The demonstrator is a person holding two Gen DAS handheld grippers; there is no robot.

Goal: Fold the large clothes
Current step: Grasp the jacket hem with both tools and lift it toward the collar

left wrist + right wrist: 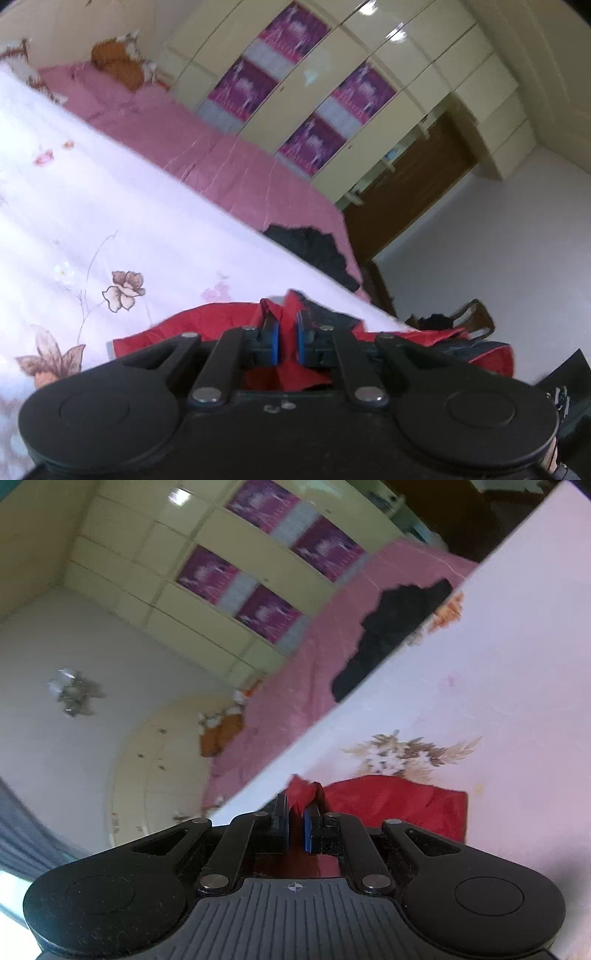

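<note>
Left wrist view showed the left tool clamped on a red jacket over the floral bedsheet; the right tool pinched its red fabric too.

No text, label, brand or number can be read; the purple panels on the wardrobe show only blurred figures.

Cream wardrobe with purple panels; pink bedspread; white floral sheet; brown door.
</note>
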